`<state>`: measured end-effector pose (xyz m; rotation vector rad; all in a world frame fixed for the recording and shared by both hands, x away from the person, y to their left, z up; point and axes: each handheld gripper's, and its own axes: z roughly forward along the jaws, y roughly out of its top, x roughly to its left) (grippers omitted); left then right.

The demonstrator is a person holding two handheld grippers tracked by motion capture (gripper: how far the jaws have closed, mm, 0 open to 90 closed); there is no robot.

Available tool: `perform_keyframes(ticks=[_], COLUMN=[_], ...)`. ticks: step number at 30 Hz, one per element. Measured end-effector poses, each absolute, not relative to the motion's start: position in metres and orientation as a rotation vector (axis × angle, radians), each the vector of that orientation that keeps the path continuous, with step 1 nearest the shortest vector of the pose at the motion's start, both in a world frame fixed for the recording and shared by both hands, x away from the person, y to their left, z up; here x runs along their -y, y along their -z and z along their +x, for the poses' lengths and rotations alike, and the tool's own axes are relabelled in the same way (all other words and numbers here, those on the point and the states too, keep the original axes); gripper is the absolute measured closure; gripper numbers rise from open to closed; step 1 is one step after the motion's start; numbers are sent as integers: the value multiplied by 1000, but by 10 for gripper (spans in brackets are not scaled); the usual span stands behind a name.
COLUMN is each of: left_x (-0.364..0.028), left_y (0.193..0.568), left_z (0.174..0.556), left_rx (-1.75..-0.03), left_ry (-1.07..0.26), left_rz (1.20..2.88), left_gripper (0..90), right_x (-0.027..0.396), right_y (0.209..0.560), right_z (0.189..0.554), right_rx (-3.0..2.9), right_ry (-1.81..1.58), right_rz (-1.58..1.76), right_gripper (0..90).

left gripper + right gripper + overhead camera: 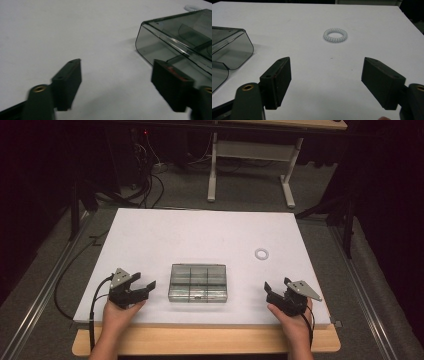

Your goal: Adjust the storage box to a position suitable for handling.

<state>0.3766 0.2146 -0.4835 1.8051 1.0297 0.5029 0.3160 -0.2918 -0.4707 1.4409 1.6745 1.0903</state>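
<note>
Right gripper view: ring [335, 35] beyond fingers [277, 81].

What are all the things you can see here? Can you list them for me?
box: one, clear smoky grey with compartments, lid shut, in the middle of the near half of the table.
hair tie: one, white spiral ring, lying flat to the right of the box and farther back.
table: one, white top on a wooden edge, bearing the box and hair tie.
desk: one, white legs, on the floor behind the table.
cables: several, black, on the floor at the back left.
left gripper: one, black, jaws open, left of the box.
right gripper: one, black, jaws open, right of the box.
</note>
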Motion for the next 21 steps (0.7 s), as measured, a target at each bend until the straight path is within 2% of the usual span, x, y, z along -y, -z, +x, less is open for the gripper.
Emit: perform_keyframes(ticks=[1,2,5,6,7,9,21], left_x=[-214,-212,-206,-205,-205,-206,-184], left_y=[483,483,483,483,483,483,476], left_z=[374,372,369,369,368,370,354], left_rx=[-1017,-1009,-1023,-1027,-1039,-1065,-997], left_ry=[-532,-557,-633,-649,-652,-572,-526], left_rz=[1805,1808,1836,1839,1834,1838,1920], left_gripper=[245,297,260,260,297,299,350], right_x=[292,292,292,292,292,292,286], right_y=[471,471,472,472,471,470,471], right_z=[316,316,316,315,315,314,315], right_rx=[-1674,-1667,-1663,-1662,-1658,-1659,-1688], right_ry=[-1090,-1078,-1080,-1079,-1078,-1075,-1088], right_rz=[1441,1455,1461,1458,1454,1451,1445], right_gripper=[203,193,208,212,221,229,246])
